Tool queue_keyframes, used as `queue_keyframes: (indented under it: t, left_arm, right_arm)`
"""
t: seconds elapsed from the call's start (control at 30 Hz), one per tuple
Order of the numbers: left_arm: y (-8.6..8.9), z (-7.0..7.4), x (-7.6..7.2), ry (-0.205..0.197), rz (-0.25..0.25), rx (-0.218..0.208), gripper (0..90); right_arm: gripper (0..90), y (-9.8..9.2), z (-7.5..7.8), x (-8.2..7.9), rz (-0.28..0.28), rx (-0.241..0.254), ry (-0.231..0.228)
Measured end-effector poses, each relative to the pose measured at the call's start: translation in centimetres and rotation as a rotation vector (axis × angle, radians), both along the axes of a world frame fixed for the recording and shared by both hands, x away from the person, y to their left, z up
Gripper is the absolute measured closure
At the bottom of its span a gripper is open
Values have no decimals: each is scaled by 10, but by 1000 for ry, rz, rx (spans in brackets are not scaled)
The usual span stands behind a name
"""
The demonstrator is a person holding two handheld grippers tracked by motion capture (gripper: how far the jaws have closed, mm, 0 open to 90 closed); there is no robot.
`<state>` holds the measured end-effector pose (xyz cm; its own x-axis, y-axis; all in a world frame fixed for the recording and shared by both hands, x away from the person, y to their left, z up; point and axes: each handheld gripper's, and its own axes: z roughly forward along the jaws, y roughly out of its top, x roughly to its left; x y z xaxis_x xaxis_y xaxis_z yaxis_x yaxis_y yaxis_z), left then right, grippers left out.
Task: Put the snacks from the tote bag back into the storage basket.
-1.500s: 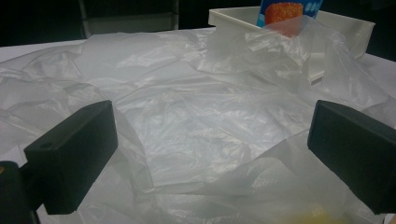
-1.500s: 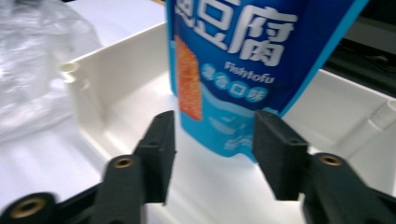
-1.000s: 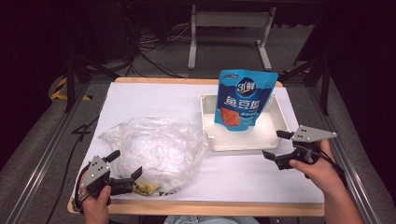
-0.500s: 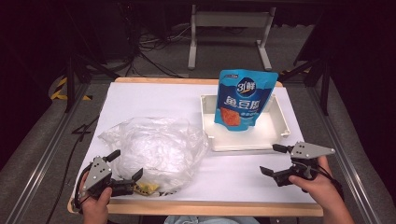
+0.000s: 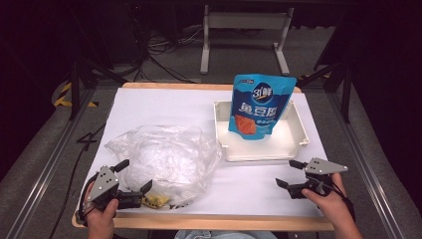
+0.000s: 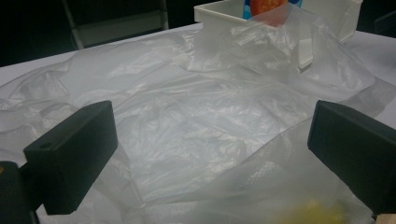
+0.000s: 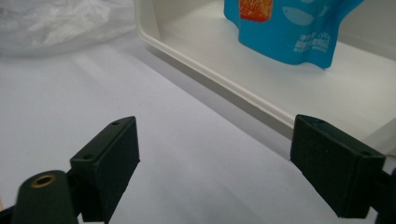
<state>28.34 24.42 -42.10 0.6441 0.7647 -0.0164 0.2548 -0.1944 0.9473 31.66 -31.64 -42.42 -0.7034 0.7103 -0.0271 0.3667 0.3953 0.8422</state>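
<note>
A blue snack pouch (image 5: 261,107) stands upright in a white tray (image 5: 261,153) at the right of the table. A crumpled clear plastic bag (image 5: 166,157) lies at the left. My left gripper (image 5: 135,175) rests at the bag's near edge, open, its jaws wide apart in front of the film (image 6: 187,121) without pinching it. My right gripper (image 5: 286,173) sits low over the bare white table just in front of the tray's near right corner. Its jaws have just been closing a little but still stand open, with nothing between them (image 7: 215,163). It faces the tray wall (image 7: 210,70) and the pouch (image 7: 289,32).
A small yellow item (image 5: 155,200) lies under the bag's near edge, beside the left gripper. White paper covers the table (image 5: 164,107), whose wooden front edge (image 5: 209,221) runs close to both hands. Dark floor, cables and a metal stand lie beyond.
The right hand has come down and toward the table's front edge, from beside the tray's corner to low over the paper. The left hand, bag and pouch have not moved.
</note>
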Motion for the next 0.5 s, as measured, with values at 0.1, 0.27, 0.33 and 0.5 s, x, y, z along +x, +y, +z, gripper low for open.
queue_keyframes:
  t: [0.1, 0.27, 0.33, 0.5]
  left_arm:
    - [0, 0, 1, 1, -2, 0, 24]
    - [0, -1, 1, 4, -3, 1, 24]
    - [0, -1, 1, 5, -3, 2, 24]
    - [0, -1, 1, 1, -5, 4, 24]
  right_arm:
    - [164, -1, -2, 1, -13, 1, 7]
    - [165, 1, -1, 0, -29, 7, 6]
    - [173, 1, -1, 0, -27, 5, 5]
    - [177, -1, -1, 2, -34, 13, 12]
